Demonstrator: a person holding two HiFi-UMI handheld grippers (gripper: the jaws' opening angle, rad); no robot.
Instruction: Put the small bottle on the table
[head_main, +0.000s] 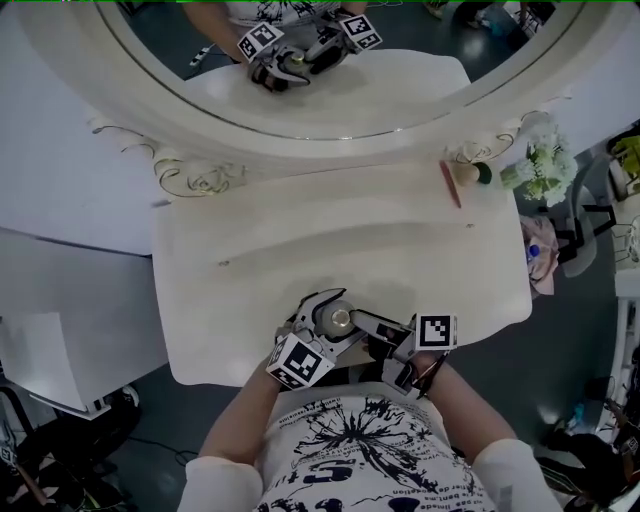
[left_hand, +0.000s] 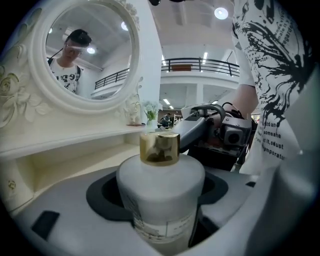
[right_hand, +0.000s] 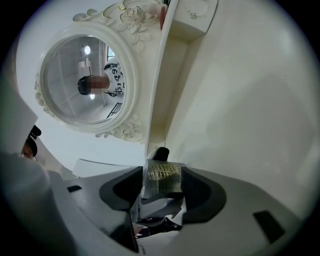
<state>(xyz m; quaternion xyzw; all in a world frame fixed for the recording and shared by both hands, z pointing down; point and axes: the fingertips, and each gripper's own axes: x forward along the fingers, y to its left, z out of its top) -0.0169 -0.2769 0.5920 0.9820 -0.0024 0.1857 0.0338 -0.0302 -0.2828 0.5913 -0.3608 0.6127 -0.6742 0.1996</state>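
Note:
The small bottle (head_main: 325, 312) is white with a gold cap (head_main: 340, 320). It is upright over the front edge of the dressing table (head_main: 300, 240); whether it rests on the top I cannot tell. My left gripper (head_main: 322, 318) is shut on its white body (left_hand: 160, 195). The left gripper view shows that gripper (left_hand: 160, 192) with a jaw on each side of the bottle. My right gripper (head_main: 352, 322) reaches in from the right. In the right gripper view the gold cap (right_hand: 162, 176) fills the gap of the right gripper (right_hand: 162, 187), with both pads against it.
A round white-framed mirror (head_main: 330, 130) stands at the back of the table above a raised shelf. On that shelf lie a red stick (head_main: 451, 184) and white flowers (head_main: 540, 160). A white cabinet (head_main: 60, 340) stands to the left.

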